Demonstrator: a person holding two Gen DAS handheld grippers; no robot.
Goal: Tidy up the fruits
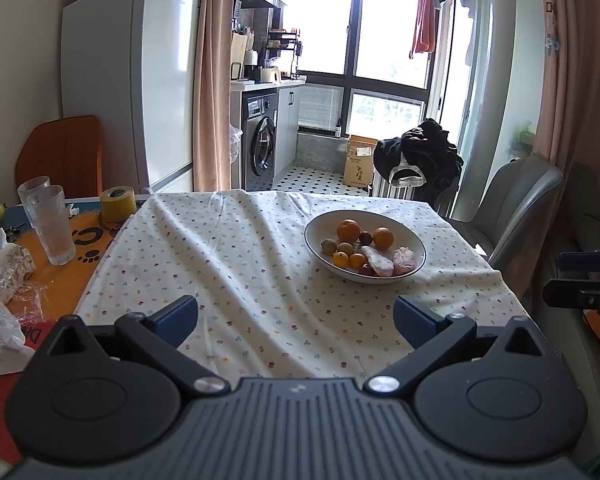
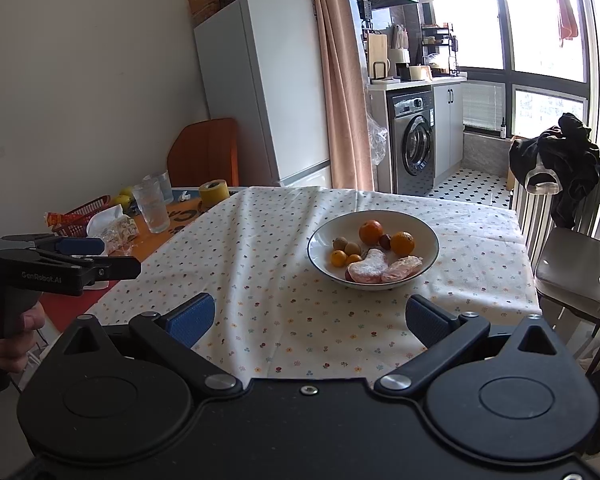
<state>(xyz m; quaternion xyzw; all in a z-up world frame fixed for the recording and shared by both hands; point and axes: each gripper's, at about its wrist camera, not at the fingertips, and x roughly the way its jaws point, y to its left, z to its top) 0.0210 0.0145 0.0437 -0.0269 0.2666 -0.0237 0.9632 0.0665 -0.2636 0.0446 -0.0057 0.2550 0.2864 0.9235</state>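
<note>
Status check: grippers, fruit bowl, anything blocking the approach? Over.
Left gripper open, empty, short of the bowl. Right gripper open, empty, same. Fruit all in the bowl, nothing lifted. Bare tablecloth ahead; glasses off to the left.

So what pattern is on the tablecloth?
The tablecloth is white with tiny scattered flowers, clearest in the right wrist view.
</note>
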